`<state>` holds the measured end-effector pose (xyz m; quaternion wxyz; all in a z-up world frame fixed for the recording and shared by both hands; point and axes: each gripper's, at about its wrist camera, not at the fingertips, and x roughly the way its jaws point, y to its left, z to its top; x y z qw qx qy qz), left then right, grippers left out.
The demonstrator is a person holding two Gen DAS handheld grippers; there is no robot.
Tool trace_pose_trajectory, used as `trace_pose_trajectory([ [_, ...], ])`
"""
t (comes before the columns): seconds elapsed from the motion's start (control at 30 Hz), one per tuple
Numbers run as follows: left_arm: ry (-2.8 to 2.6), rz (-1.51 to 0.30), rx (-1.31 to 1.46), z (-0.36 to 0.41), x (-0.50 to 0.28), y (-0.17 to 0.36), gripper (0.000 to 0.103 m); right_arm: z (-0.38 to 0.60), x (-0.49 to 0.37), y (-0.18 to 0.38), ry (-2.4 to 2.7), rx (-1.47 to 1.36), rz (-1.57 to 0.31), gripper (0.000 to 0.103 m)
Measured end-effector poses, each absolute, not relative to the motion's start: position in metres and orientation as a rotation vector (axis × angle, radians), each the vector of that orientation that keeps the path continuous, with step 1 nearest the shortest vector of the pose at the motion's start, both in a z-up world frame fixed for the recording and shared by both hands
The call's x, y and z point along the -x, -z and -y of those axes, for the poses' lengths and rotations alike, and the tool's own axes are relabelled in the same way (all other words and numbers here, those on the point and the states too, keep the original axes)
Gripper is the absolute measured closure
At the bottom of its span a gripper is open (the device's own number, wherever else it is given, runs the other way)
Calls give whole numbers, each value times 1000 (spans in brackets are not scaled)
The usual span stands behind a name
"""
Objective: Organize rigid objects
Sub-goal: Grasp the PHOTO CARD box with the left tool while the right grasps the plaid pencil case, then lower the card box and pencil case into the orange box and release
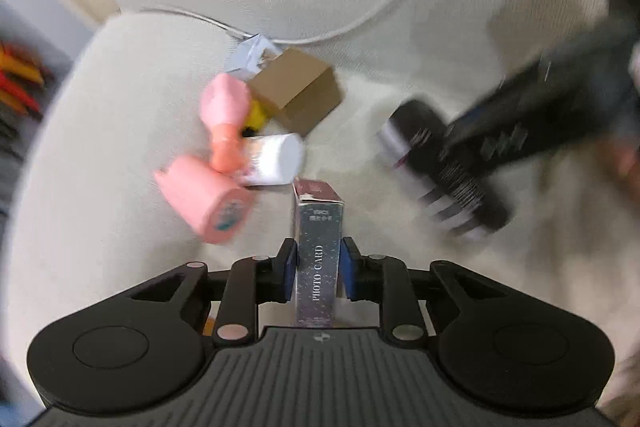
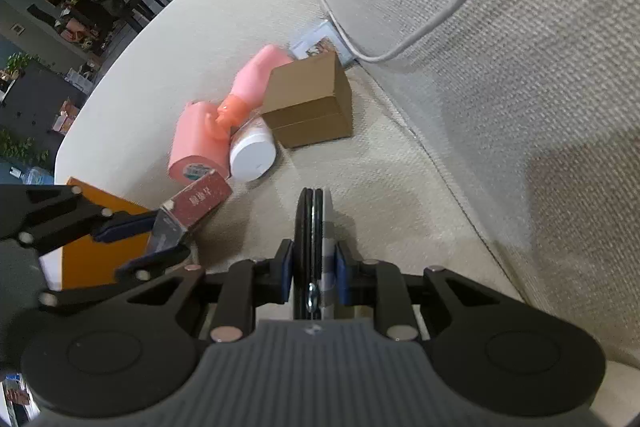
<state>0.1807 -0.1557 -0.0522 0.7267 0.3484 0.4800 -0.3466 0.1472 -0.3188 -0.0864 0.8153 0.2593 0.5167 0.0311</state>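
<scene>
You have both grippers loaded and nothing visibly sorted yet. Your left gripper (image 1: 318,269) has its jaws clamped on the card box (image 1: 318,259), held upright just in front of the brown box (image 1: 298,89). Your right gripper (image 2: 314,269) has its jaws clamped edge-on around a flat black case (image 2: 313,227), off to the right of the brown box and nearer the camera.

On the sofa (image 2: 400,155), a loose pile is left: the pink roll (image 2: 198,147) and white jar (image 2: 253,155) lie on their sides just before the brown box, the pink bottle (image 2: 256,79) leans against it, and a pale packet (image 2: 318,43) is wedged behind it at the cushion seam. An orange box (image 2: 96,255) sits beyond the roll, at the sofa's edge; I judge it may be the destination, but that is not clear.

The card box reads "PHOTO CARD" down its side; smaller print at its top is unreadable. Its red face carries characters too small to make out. The roll's end label is blurred.
</scene>
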Motion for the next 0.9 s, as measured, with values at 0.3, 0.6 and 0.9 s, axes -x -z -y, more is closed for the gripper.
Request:
trace_pose_trajectory([
  [0.3, 735, -1147, -568, 166, -197, 68, 78, 317, -144, 87, -64, -503, -1111, 83],
  [0.6, 695, -1156, -545, 169, -200, 91, 77, 318, -144, 93, -50, -503, -1119, 77],
  [0.9, 631, -1054, -299, 128, -175, 39, 78, 314, -136, 69, -58, -504, -1096, 84],
])
